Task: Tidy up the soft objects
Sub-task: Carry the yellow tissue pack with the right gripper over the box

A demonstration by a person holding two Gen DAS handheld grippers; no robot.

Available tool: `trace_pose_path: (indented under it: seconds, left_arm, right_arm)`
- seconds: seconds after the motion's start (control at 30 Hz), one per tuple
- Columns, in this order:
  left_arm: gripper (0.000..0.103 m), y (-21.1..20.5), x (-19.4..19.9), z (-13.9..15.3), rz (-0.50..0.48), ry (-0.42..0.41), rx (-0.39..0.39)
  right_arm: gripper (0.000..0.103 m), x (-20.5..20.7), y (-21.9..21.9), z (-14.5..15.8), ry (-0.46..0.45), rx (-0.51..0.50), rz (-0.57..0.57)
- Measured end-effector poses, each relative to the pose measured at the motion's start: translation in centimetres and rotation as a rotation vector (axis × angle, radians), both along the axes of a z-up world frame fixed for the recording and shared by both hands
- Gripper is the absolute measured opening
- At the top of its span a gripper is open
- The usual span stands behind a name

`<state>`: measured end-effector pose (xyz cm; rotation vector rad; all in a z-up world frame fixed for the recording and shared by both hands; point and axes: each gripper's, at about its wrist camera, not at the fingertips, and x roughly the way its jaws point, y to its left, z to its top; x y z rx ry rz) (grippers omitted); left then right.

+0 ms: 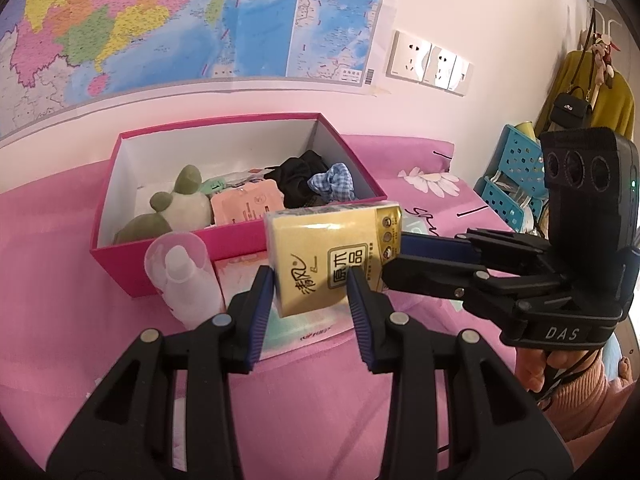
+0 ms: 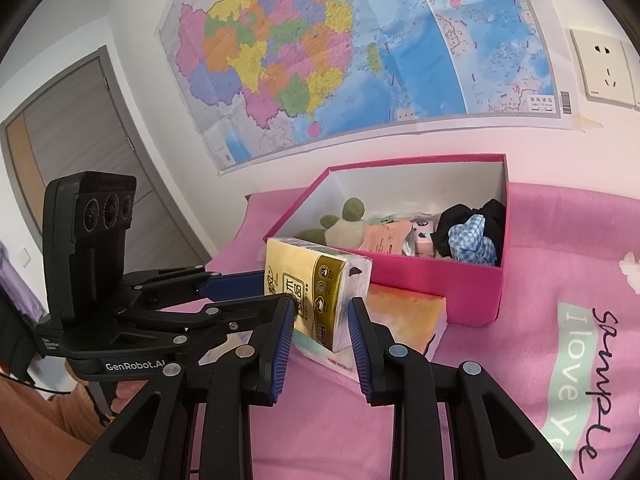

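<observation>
Yellow tissue pack (image 1: pixel 334 258), glossy plastic wrap, brick-shaped, tilted, held just in front of pink box (image 1: pixel 192 266). Left hand-held gripper (image 1: pixel 308 284) clamps its lower end between ribbed blue pads; right hand-held gripper (image 2: pixel 322 312) appears to pinch other end, contact partly hidden. Flat pastel pack (image 2: pixel 408 312) lies beneath, against box front. Inside box: green-eared plush (image 1: pixel 176 204), black cloth (image 1: pixel 296 180), blue gingham scrunchie (image 1: pixel 332 182). Left view alone shows clear plastic bottle (image 1: pixel 188 280) beside box, blue perforated basket (image 1: pixel 516 168) farther right. Pink fleecy bedspread (image 2: pixel 460 380); wall map (image 2: pixel 340 48) above box.
</observation>
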<state>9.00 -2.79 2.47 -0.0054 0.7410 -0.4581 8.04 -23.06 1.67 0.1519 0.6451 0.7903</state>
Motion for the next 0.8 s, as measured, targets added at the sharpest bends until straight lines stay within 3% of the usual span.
trace_pose_path:
  seconds: [0.8]
  left_arm:
    - [0.039, -0.2, 2.5, 1.0, 0.002, -0.016, 0.009]
  right_arm:
    - [0.028, 2.0, 0.3, 0.9, -0.025, 0.002, -0.016]
